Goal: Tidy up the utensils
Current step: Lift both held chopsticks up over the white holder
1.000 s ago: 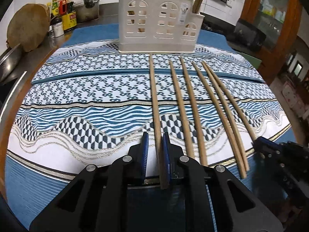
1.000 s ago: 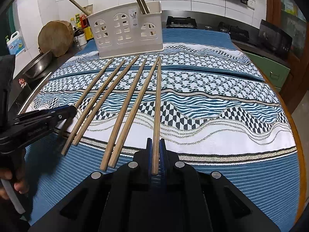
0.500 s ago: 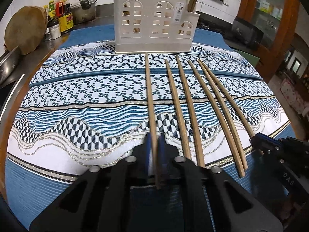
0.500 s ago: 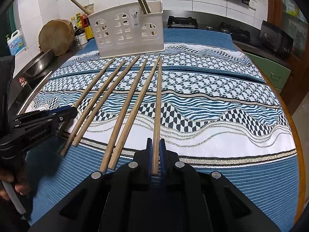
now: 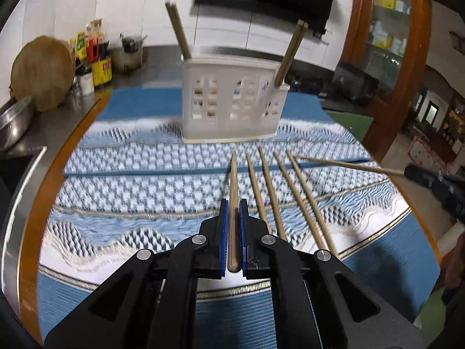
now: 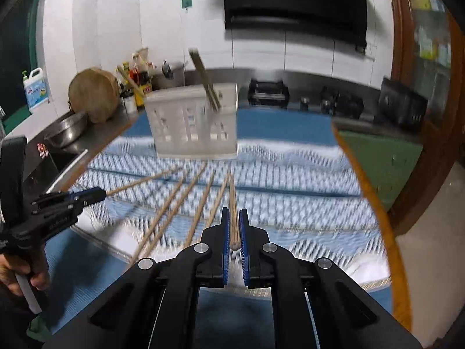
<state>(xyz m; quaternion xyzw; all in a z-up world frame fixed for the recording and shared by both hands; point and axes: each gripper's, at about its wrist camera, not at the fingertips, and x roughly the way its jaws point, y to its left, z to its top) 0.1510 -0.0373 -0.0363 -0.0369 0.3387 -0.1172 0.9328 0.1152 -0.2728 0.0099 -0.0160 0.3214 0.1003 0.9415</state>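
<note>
While your left gripper (image 5: 232, 231) and right gripper (image 6: 234, 240) each clamp one chopstick (image 5: 233, 203) lifted above the cloth, aimed toward the far white holder (image 5: 232, 107), a loose pinch could let either pivot and miss.

Open patterned cloth (image 5: 122, 192) at 9–11 o'clock; white utensil holder (image 5: 232, 107) blocks 12 o'clock; four loose chopsticks (image 5: 279, 197) lie at 1 o'clock.

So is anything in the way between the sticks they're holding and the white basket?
Nothing visible blocks either one. Each gripper, left and right, holds a chopstick pointing toward the holder. Only patterned cloth lies between.
</note>
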